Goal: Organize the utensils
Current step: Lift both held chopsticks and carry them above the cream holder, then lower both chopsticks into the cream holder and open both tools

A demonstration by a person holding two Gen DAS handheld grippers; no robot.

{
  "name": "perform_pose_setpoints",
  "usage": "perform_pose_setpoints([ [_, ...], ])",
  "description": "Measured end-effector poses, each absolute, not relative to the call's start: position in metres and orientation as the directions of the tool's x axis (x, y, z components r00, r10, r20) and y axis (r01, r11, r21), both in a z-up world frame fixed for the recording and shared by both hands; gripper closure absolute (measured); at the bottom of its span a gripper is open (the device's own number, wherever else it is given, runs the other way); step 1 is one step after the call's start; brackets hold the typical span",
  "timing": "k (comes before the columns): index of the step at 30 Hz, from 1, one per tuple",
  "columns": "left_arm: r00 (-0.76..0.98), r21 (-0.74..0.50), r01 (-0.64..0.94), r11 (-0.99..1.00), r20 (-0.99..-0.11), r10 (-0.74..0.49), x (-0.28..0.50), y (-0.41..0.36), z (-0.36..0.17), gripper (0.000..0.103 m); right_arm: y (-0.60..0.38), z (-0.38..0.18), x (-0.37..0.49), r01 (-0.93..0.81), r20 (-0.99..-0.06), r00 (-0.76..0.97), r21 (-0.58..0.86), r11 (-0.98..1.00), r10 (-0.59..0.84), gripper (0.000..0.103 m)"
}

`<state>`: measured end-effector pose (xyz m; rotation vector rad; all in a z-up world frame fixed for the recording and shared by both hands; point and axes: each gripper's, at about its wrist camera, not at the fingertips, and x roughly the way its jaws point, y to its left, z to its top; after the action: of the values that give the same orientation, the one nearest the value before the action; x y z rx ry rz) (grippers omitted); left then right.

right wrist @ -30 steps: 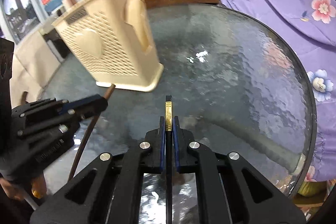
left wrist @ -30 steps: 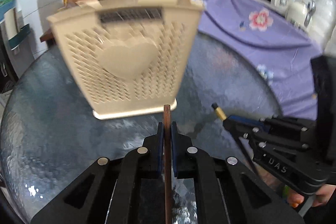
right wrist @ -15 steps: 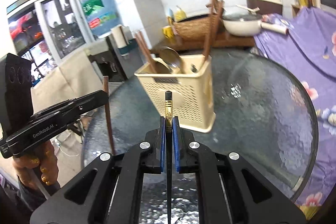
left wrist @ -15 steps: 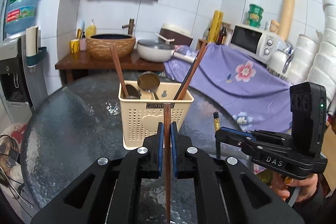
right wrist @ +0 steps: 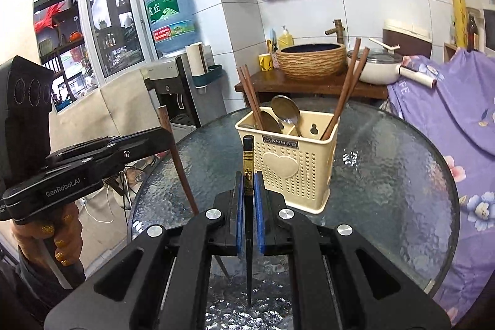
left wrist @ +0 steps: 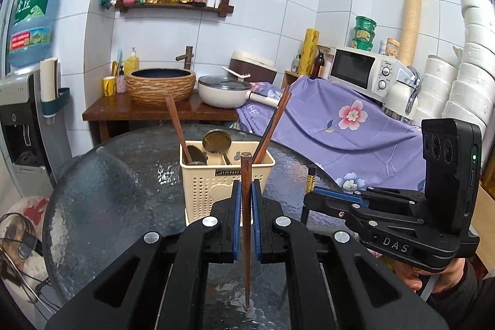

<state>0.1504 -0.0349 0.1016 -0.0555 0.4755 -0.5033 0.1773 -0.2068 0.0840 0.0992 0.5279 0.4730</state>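
Note:
My left gripper (left wrist: 246,190) is shut on a brown wooden chopstick (left wrist: 245,225), held upright with its tip near the glass table. My right gripper (right wrist: 248,184) is shut on a black chopstick with a gold band (right wrist: 248,172), also upright. A cream plastic utensil caddy (left wrist: 216,184) stands on the table just beyond both grippers; it holds brown chopsticks (left wrist: 272,126) and metal spoons (left wrist: 216,141). The caddy (right wrist: 297,163) shows in the right wrist view too. The right gripper (left wrist: 312,194) appears at the right of the left wrist view, the left gripper (right wrist: 161,138) at the left of the right wrist view.
The round dark glass table (left wrist: 102,194) carries the caddy. Behind stand a wooden side table with a woven basin (left wrist: 161,82) and a white pan (left wrist: 225,92), a purple floral cloth (left wrist: 340,126), a microwave (left wrist: 362,70) and a water dispenser (left wrist: 18,101).
Both grippers have pulled back and tilted up from the table, so the caddy now looks smaller and farther. Each still holds its chopstick upright.

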Motion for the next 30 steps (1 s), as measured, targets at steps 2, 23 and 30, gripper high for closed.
perform_pose_setpoints([
  [2, 0.775, -0.159, 0.453, 0.877, -0.415, -0.476, 0.149, -0.034, 0.106, 0.096, -0.206, 0.088, 0.175, -0.415, -0.455, 0.763, 0.199, 0.888, 0.458, 0.095],
  [23, 0.879, -0.079, 0.409, 0.909, -0.233, -0.416, 0.200, -0.034, 0.227, 0.096, -0.209, 0.221, 0.227, -0.410, -0.309, 0.856, 0.085, 0.908, 0.415, 0.095],
  [30, 0.910, -0.068, 0.365, 0.928, -0.183, -0.372, 0.235, -0.044, 0.248, 0.096, -0.214, 0.245, 0.262, -0.332, -0.271, 0.902, 0.063, 0.941, 0.337, 0.095],
])
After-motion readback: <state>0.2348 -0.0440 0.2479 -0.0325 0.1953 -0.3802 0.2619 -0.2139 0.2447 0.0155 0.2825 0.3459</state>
